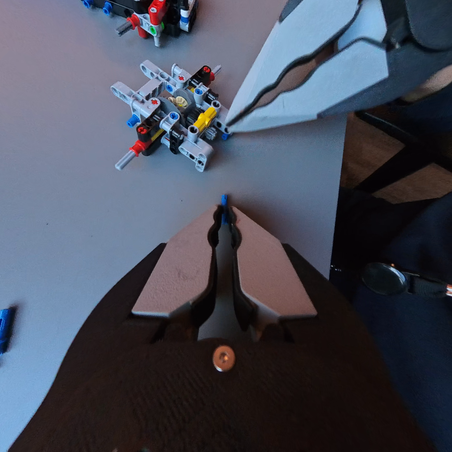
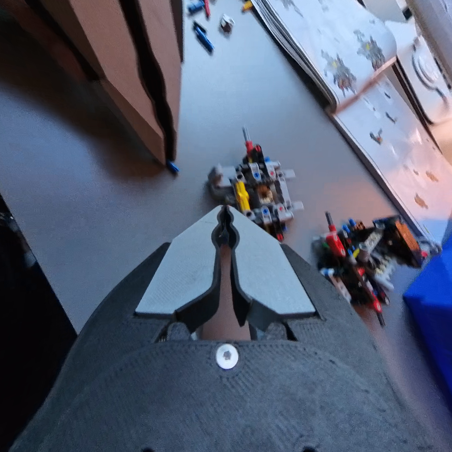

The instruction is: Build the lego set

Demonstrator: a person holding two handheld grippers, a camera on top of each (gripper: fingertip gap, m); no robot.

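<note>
Two grippers sat closed: your left gripper (image 1: 224, 208) pinched a small blue plastic pin (image 1: 223, 199) above the grey table (image 1: 73, 208); your right gripper (image 2: 225, 208), closed on nothing, touched the grey brick assembly (image 1: 168, 112). No writing legible.

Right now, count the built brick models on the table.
2. One grey model sits mid-table, touched by the shut right gripper; a darker red-and-black model lies beyond it, cut off by the left wrist view's edge. Others may be hidden.
</note>
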